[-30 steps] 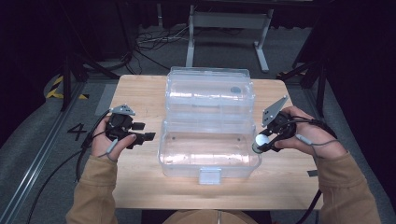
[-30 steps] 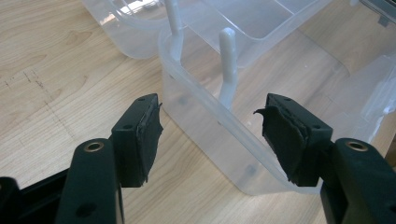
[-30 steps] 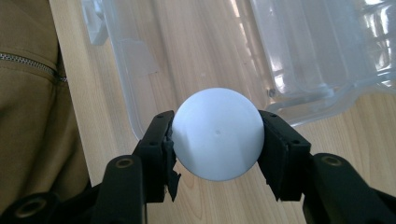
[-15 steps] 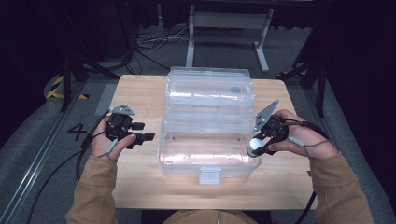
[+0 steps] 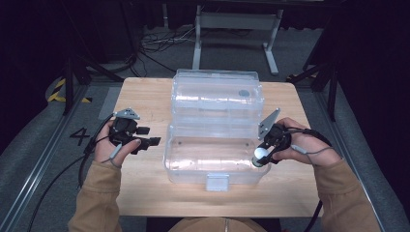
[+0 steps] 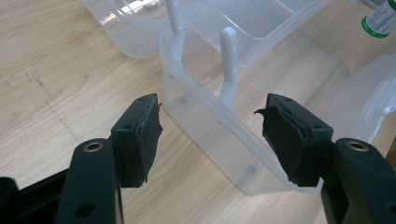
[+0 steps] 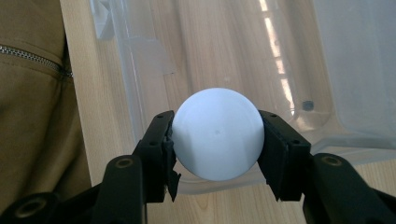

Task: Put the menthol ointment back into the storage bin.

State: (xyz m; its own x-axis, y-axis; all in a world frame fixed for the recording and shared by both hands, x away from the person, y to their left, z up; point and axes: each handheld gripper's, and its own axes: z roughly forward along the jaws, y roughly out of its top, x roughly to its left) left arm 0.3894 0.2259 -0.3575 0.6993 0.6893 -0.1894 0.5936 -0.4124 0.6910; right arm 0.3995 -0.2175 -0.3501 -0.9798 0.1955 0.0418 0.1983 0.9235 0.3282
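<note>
Dark floor and cables surround my wooden table (image 5: 145, 193). On it sits a clear plastic box (image 5: 212, 159), lid swung open toward the far edge. My left gripper (image 5: 145, 143) rests just beside the box's left wall, its 2 jaws spread with nothing between them. My right gripper (image 5: 260, 155) hangs over the box's right end, its 2 pads clamped on a white ball (image 7: 215, 134) above the rim.

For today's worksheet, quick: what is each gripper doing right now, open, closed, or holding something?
Left gripper: open, holding nothing, beside the clear plastic box.
Right gripper: closed on a white ball, over the box.
</note>
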